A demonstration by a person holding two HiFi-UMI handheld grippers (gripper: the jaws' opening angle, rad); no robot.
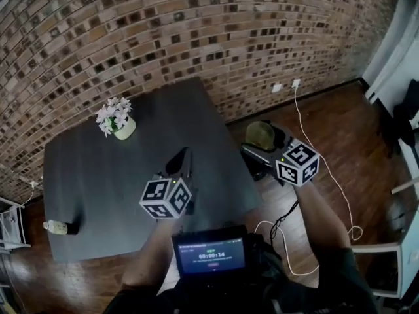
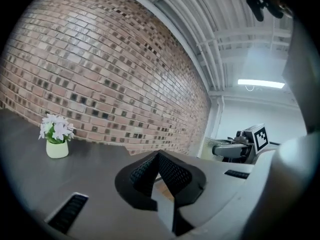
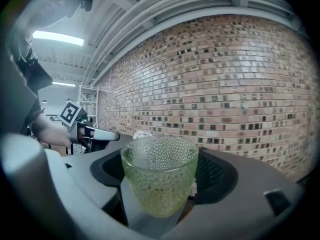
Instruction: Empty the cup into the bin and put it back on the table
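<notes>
A green bumpy glass cup [image 1: 260, 135] [image 3: 160, 179] stands upright between the jaws of my right gripper [image 1: 262, 150] [image 3: 161, 159], which is shut on it. The cup hangs in the air just past the right edge of the dark grey table [image 1: 98, 175], over the wooden floor. I cannot see anything inside the cup. My left gripper [image 1: 184, 154] [image 2: 159, 158] hovers over the table's near right part, its jaws shut with nothing between them. From the left gripper view the right gripper [image 2: 240, 146] shows off to the right.
A small pot of white flowers [image 1: 118, 120] [image 2: 57, 139] stands at the table's back left. A small bottle-like object [image 1: 60, 227] lies near the front left corner. A white cable [image 1: 327, 169] runs across the floor from a wall socket [image 1: 286, 85]. A brick wall stands behind.
</notes>
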